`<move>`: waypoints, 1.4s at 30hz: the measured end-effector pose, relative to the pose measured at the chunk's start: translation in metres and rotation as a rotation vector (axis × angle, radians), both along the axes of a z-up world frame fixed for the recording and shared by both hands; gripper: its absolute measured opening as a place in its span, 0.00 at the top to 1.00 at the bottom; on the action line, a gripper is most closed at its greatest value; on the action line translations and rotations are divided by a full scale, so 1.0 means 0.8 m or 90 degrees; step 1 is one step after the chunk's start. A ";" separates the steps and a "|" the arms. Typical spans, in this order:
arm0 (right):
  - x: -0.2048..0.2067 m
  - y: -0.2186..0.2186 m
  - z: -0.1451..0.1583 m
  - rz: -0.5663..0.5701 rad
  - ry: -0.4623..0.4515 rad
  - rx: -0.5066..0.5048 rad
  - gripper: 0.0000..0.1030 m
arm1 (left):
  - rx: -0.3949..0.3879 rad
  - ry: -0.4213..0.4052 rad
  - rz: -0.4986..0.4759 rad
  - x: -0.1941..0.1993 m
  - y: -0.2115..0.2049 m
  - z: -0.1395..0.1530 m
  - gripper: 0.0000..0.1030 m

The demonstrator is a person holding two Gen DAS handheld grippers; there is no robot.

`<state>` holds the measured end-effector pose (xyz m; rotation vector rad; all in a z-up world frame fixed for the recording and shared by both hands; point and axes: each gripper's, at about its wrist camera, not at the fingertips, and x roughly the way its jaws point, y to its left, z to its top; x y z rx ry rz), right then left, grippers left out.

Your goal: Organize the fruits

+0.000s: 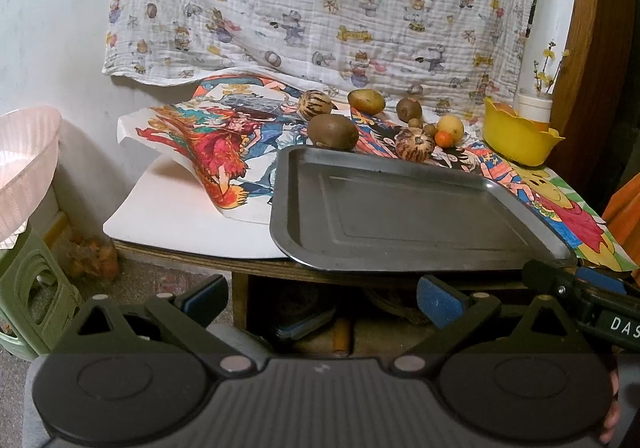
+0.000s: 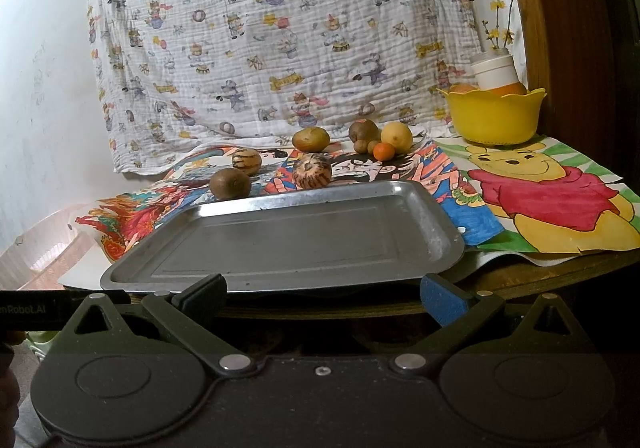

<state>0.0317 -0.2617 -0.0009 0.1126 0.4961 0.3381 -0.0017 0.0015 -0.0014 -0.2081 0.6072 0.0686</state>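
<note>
An empty metal tray (image 1: 408, 208) (image 2: 296, 236) lies at the table's front edge. Behind it, on coloured drawings, lie the fruits: two kiwis (image 1: 333, 131) (image 2: 230, 183) (image 1: 409, 109) (image 2: 363, 131), two striped round fruits (image 1: 414, 144) (image 2: 311, 170) (image 1: 315, 104) (image 2: 246, 161), a mango (image 1: 366, 101) (image 2: 311, 139), a lemon (image 1: 450, 127) (image 2: 396, 136) and a small orange (image 1: 443, 139) (image 2: 384, 151). My left gripper (image 1: 322, 298) hangs open below the table's front edge. My right gripper (image 2: 323, 294) is open too, just before the tray's near rim. Nothing is between either pair of fingers.
A yellow bowl (image 1: 520, 140) (image 2: 494, 114) holding orange fruit stands at the back right by a white cup (image 2: 494, 70) with yellow flowers. A printed cloth (image 1: 320, 4) hangs behind. A pink basket (image 1: 24, 164) rests on a green stool (image 1: 36, 300) to the left.
</note>
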 end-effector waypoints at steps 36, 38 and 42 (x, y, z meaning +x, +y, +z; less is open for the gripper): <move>-0.001 -0.003 0.020 0.013 -0.056 0.010 0.00 | 0.029 -0.046 0.042 -0.013 0.009 0.014 0.01; 0.003 -0.002 0.032 0.016 -0.089 0.002 0.00 | 0.044 -0.070 0.045 -0.014 0.014 0.026 0.01; 0.028 0.003 0.056 0.042 -0.127 -0.041 0.00 | 0.067 -0.094 0.027 -0.003 0.022 0.050 0.01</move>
